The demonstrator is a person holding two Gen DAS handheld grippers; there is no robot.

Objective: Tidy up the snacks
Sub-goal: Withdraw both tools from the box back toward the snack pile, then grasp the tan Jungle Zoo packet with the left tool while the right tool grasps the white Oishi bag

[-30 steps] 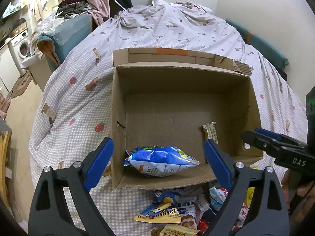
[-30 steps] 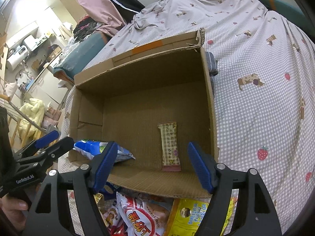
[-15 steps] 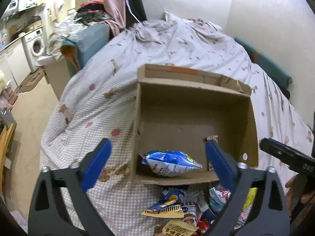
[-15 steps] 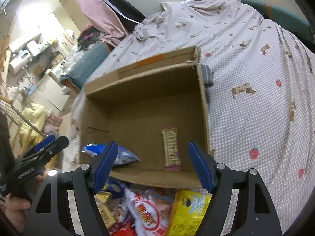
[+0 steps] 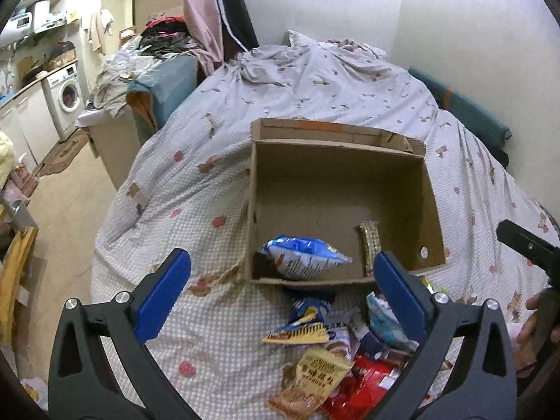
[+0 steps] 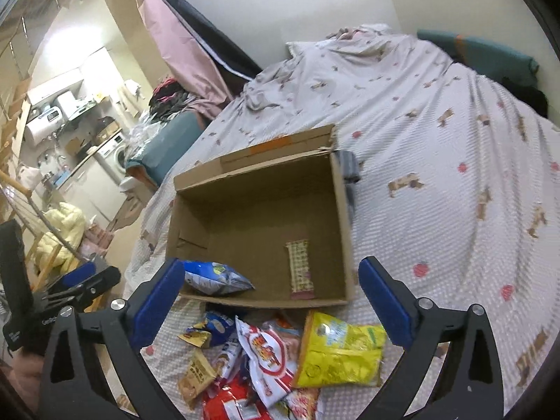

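An open cardboard box (image 5: 428, 189) (image 6: 344, 217) sits on the bed. Inside lie a blue snack bag (image 5: 304, 257) (image 6: 215, 276) at the near left and a checked snack bar (image 5: 370, 245) (image 6: 300, 269) to its right. A pile of loose snack packets (image 5: 325, 360) lies on the bedspread before the box, with a yellow bag (image 6: 339, 350) and a red-and-white bag (image 6: 266, 353). My left gripper (image 5: 280, 294) is open and empty, above the pile's left side. My right gripper (image 6: 271, 297) is open and empty, above the pile and the box's near edge.
The bed has a checked bedspread (image 5: 196, 217) whose left edge drops to the floor (image 5: 66, 206). A washing machine (image 5: 68, 96) and a clothes heap stand far left. A wall runs along the bed's right. The left gripper also shows in the right wrist view (image 6: 80, 280).
Both grippers have pulled back and up from the box, so it looks smaller and more of the snack pile shows. Both stay open and empty.
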